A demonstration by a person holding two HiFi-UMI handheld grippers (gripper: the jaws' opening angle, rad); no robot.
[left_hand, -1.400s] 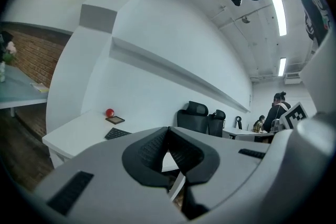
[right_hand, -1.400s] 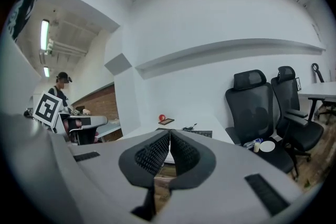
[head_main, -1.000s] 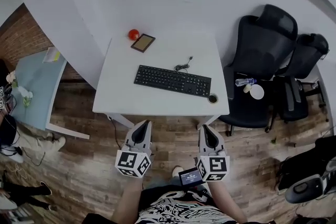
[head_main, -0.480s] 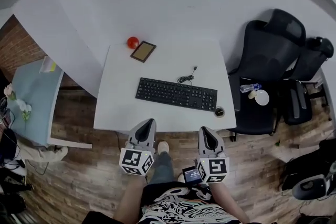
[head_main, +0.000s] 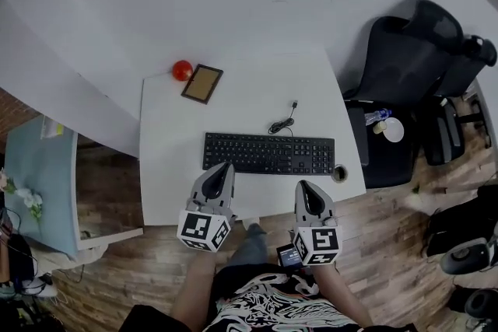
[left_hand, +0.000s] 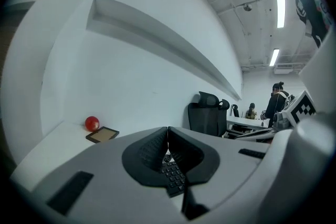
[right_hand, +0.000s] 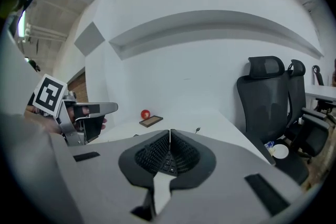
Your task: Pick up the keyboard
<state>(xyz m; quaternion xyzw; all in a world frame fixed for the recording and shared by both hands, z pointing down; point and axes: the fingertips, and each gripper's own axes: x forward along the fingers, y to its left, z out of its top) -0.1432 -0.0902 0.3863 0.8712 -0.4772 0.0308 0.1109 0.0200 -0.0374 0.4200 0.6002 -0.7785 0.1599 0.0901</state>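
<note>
- Right now both tools are empty, each with its jaws pressed together: the left gripper (head_main: 222,167) and the right gripper (head_main: 304,186) hang over the near edge of the white table (head_main: 167,128).
- The keyboard (head_main: 269,154) lies flat across the front half of that table, its long side towards the person. The left tip is just beside its near-left corner, and the right tip sits a little short of its right half.
- Likely trouble: with the jaws closed, pressing forward would only shove the keyboard away. They need to part before they can bite.
- The board is thin and low, so a pad could skate over the keys rather than catch the edge, and a grip at one end alone would probably tip it.
- A small dark round thing (head_main: 339,172) stands just beside the keyboard's right end, at the table corner — a sideways nudge could send it off.
- The coiled cable (head_main: 282,123) behind the keyboard may drag or snag on a lift, though its far end seems to lie loose.
- Hard to read: each gripper view is mostly filled by its own body, and only a few keys show beneath the closed tips.
- I cannot tell whether either tip touches the table, nor what the round thing is.
</note>
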